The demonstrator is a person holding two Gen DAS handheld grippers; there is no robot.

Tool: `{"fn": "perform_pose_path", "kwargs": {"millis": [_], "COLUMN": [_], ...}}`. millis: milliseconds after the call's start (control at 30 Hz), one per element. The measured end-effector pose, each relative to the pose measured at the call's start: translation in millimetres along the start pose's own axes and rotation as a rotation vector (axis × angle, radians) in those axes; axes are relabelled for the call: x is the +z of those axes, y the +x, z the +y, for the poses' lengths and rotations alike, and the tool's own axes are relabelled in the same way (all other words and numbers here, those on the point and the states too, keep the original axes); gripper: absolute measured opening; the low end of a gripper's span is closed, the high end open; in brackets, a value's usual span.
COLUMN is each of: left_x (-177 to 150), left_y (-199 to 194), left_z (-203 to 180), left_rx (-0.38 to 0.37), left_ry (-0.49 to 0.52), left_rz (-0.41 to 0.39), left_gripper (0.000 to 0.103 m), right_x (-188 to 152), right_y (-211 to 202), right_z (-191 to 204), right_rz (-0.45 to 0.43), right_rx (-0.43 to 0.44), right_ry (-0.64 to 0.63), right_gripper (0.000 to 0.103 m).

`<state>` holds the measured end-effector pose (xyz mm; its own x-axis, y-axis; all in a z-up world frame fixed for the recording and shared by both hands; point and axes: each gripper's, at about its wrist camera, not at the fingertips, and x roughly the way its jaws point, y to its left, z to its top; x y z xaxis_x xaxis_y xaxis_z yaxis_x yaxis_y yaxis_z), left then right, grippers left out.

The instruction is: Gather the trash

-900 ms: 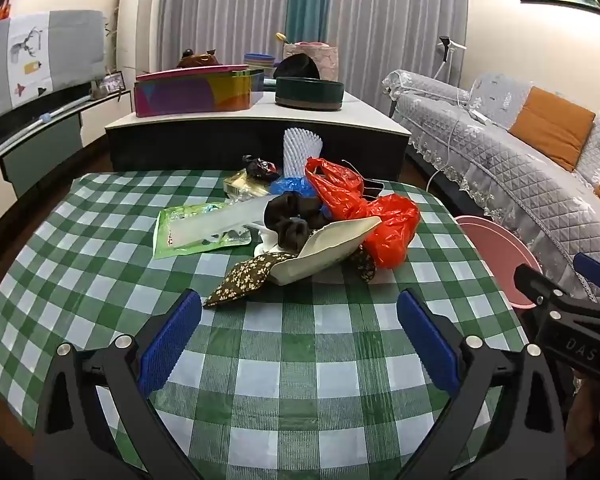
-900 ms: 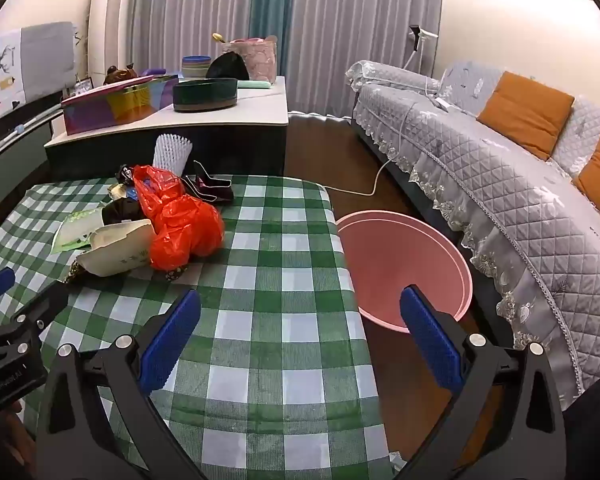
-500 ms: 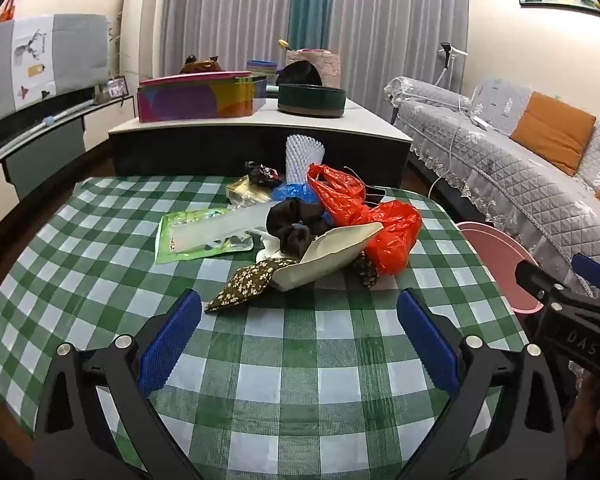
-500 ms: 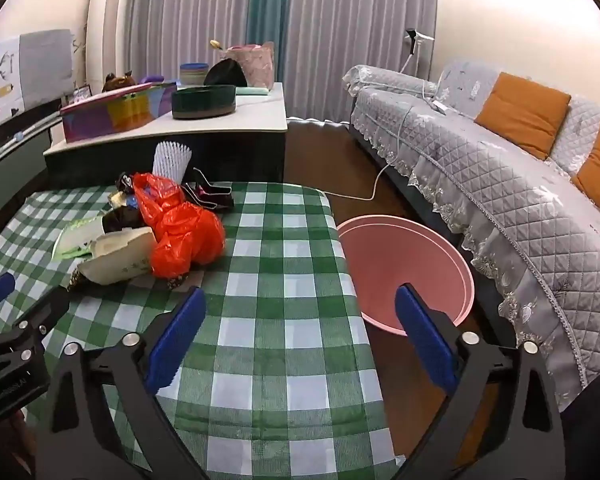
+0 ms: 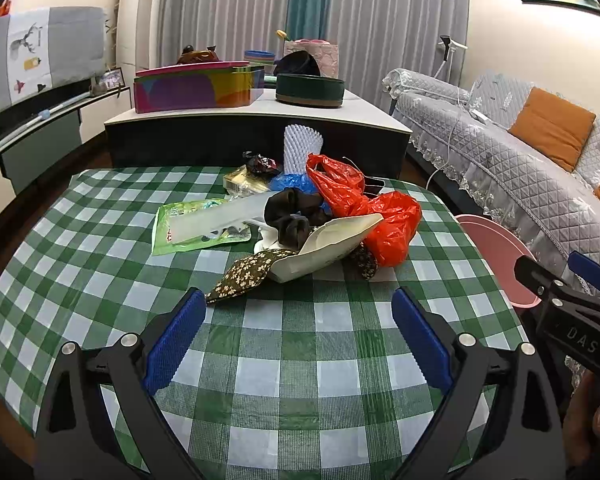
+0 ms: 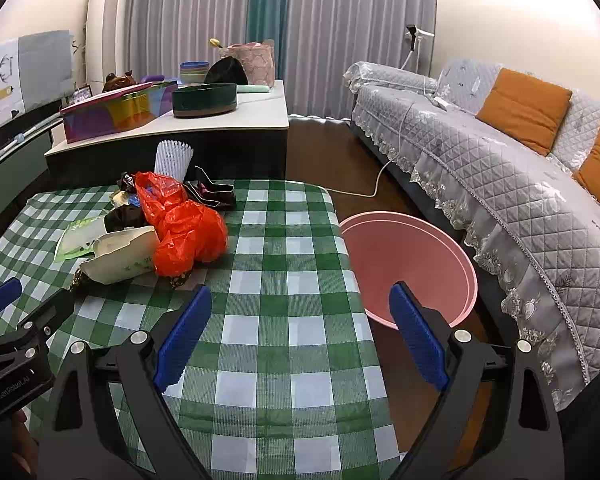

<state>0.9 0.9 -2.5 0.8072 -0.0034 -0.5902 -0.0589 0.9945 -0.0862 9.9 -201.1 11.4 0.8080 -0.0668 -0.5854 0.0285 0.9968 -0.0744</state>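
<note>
Left-wrist view showed the left gripper (image 5: 296, 336) and right gripper (image 6: 300, 334) both gaping and empty, the trash heap (image 5: 300, 220) just ahead on the checked table (image 5: 100, 280), where a careless pinch could drag loose scraps off beside the pink basin (image 6: 412, 264).

Each wrist camera looks down past its claw, side by side; both share the bench (image 5: 100, 240) and trash pile (image 6: 172, 232).

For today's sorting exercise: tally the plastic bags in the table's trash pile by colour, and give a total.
Red plastic bag: 1
Blue plastic bag: 1
Total: 2
</note>
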Motion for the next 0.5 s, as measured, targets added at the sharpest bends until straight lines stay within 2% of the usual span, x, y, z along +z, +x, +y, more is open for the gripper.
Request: {"fn": "perform_pose_path", "kwargs": {"millis": [500], "left_x": [-0.7], "left_y": [-0.4], "left_z": [-2.1], "left_rx": [-0.003], "left_ry": [0.005], "left_rz": [-0.003], "left_gripper": [0.091], "right_x": [0.6], "right_y": [-1.5], "right_z": [1.2], "right_rz": [-0.002], "right_rx": [0.007], "right_ry": [-0.008], "right_gripper": [0.088]}}
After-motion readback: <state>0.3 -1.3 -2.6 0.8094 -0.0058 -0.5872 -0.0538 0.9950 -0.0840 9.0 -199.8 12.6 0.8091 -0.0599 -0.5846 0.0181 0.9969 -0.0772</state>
